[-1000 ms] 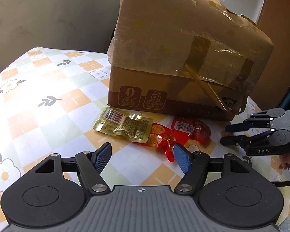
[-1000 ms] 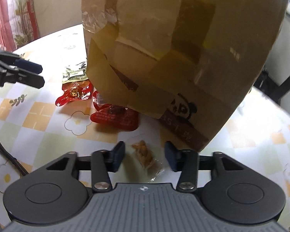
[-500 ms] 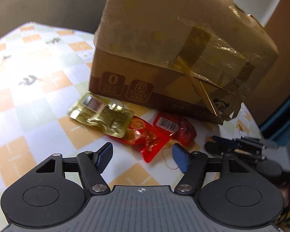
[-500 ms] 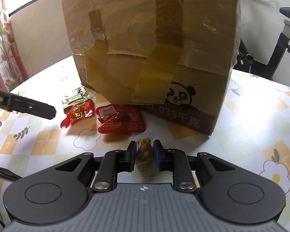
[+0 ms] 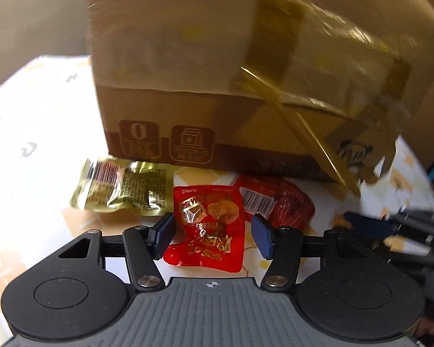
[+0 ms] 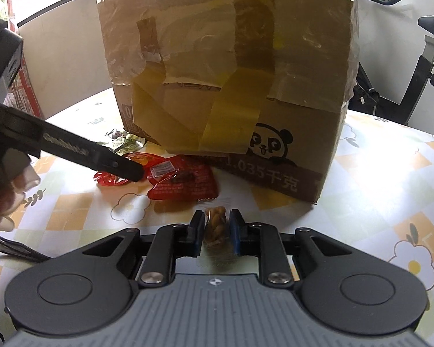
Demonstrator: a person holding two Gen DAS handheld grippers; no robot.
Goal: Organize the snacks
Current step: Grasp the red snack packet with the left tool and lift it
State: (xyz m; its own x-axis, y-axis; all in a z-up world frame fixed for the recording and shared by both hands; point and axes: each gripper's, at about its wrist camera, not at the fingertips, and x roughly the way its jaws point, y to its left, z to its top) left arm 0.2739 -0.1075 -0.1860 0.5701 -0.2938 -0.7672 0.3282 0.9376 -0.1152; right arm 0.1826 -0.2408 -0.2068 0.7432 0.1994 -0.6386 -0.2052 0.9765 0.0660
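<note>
Right gripper (image 6: 216, 232) is clenched on a small clear-wrapped twisted snack (image 6: 215, 227); both blue pads press its sides and the wrapper sticks out ahead of and behind the fingers. It sits low over the table (image 6: 376, 179), just off the front corner of the taped cardboard box (image 6: 231, 72), on the panda-print side.

Left gripper (image 5: 212, 235) is not gripping: jaws are closing, with the clear red pouch (image 5: 209, 228) lying between the pads, neither pad touching it. The pouch lies flat on the table in front of the box's long side. A gold foil pouch (image 5: 121, 186) sits just beside it on the left, barcode up, close to the box wall. A dark red pouch (image 5: 275, 202) lies just beside it on the right, barcode up, and the clear red one seems to overlap its edge, though blur makes that hard to confirm.

Seen from the right wrist, the left gripper's finger (image 6: 95, 154) reaches in over the red pouches, and the person's hand (image 6: 5, 193) shows at the left edge holding that tool. From the left wrist, the right gripper is a blurred dark shape at the right edge, near the box corner.

The box stands upright mid-table, flaps covered with yellowed tape. The tablecloth is a check with flower prints.
</note>
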